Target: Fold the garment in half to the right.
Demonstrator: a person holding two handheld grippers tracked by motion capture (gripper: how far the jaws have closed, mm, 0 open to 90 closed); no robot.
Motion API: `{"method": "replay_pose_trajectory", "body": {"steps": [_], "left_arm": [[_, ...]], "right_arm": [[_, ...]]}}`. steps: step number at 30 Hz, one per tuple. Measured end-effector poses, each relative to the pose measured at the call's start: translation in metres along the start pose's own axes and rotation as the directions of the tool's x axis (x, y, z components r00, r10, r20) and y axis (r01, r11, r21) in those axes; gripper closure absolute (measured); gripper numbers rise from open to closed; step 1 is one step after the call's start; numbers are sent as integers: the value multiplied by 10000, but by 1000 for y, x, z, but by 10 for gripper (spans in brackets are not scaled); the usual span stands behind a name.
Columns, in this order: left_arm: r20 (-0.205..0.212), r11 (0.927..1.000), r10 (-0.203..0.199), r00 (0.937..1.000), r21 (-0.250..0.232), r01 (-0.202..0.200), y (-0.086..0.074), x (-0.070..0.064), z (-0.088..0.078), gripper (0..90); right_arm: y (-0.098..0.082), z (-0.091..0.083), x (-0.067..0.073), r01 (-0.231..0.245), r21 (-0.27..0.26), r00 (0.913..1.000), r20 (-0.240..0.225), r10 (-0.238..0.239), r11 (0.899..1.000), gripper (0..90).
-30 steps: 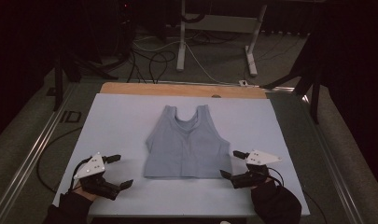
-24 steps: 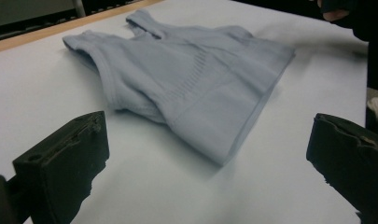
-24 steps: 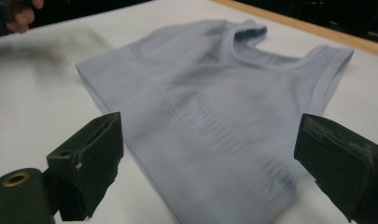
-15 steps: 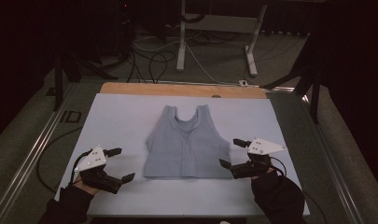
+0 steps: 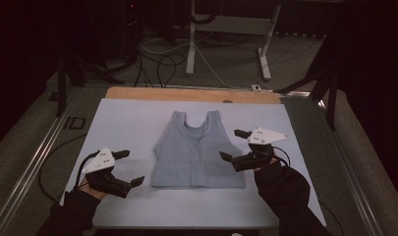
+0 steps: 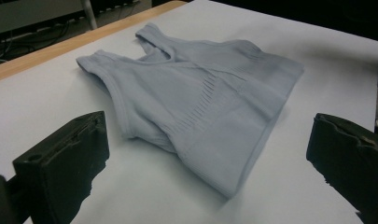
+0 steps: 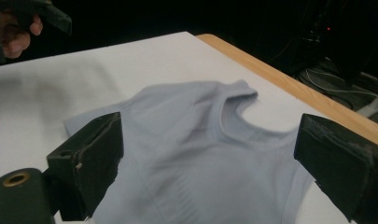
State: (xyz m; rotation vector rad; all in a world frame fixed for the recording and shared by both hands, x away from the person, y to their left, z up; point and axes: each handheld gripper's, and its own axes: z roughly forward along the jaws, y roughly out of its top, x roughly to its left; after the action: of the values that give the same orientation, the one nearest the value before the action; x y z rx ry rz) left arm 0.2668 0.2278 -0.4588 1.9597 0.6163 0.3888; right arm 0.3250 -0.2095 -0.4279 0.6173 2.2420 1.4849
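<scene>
A light grey tank top (image 5: pixel 199 152) is laid flat near the middle of the white sheet (image 5: pixel 137 118) that covers the desk, with its neck and straps turned toward the far wooden edge (image 5: pixel 186 94) and its straight hem toward the person, so its long axis is seen to run from near to far. The right claw (image 5: pixel 235 147) is held at the garment's right side seam, about level with the lower body, its tips at or just over the cloth edge (whether the fabric is touched cannot be told from the high view). The left claw (image 5: pixel 129 168) is kept apart from the garment, off its lower left corner, with bare sheet between them. Both claws are spread wide and nothing is gripped: in the left gripper view the hem corner (image 6: pixel 233 184) is framed between the parted jaws, and in the right gripper view the body of the top (image 7: pixel 196 154) is framed the same way, with the left hand (image 7: pixel 16 35) seen far off. The right claw is therefore judged the nearer; a grasp of the side edges is likely to be wanted next, for which the left would have to be brought inward to the right.
</scene>
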Motion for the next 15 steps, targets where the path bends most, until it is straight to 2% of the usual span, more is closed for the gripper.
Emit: {"method": "replay_pose_trajectory", "body": {"steps": [11, 15], "left_arm": [[-212, 9994, 137, 9997, 336, -130, 11, -3, 7, 3], [-238, 9993, 72, 9997, 356, -64, 14, -3, 10, 3]], "right_arm": [[22, 37, -8, 310, 120, 9991, -284, -307, 9994, 83], [27, 48, -10, 250, 143, 9990, -362, -244, 9996, 83]]}}
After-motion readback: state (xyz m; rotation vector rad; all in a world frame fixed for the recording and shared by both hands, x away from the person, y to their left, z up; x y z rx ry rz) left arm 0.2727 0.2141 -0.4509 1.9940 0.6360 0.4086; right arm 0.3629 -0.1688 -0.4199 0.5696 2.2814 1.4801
